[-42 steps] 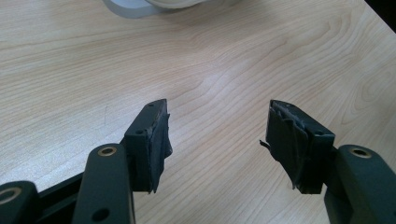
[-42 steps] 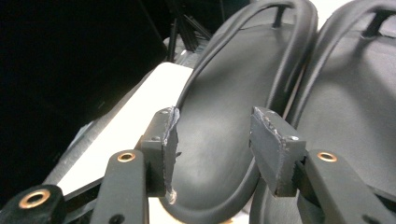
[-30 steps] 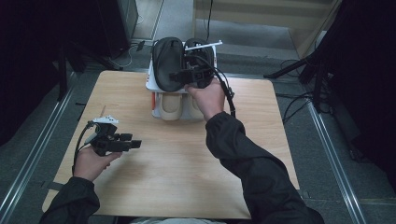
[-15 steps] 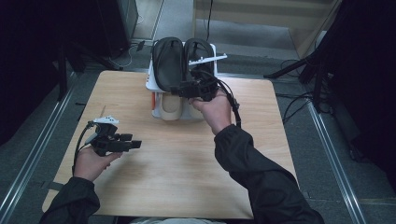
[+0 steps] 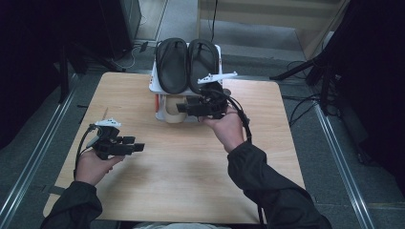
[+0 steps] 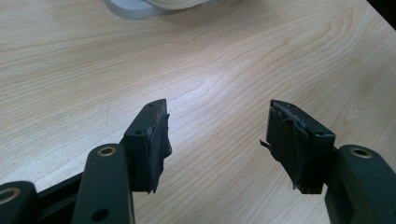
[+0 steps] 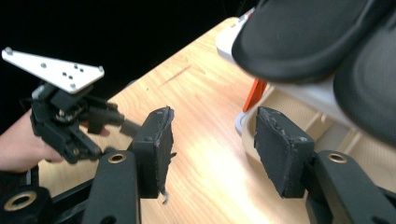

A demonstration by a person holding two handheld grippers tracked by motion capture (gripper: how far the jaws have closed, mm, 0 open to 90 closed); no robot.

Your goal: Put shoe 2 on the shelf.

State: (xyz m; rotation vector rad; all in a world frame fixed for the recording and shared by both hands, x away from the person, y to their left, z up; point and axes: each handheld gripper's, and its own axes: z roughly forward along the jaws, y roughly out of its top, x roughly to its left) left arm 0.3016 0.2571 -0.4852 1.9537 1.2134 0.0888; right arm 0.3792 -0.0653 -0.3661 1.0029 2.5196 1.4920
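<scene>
We find both slippers [image 5: 188, 64] lying side by side on the rack [image 5: 155, 83], above and beyond the right gripper [image 5: 184, 108], whose jaws have just been opening, nothing between them. The left gripper [image 5: 138, 148] hangs spread, empty. We judge placement done; only withdrawal is left.

In the right gripper view both black slippers [image 7: 299, 37] are cut off by the top and right edges. The tan shoe [image 5: 174, 110] on the rack's [image 5: 154, 86] lower shelf is mostly hidden under the top shelf. In the left gripper view, the rack's foot [image 6: 135, 7] is cut off by the top edge.
</scene>
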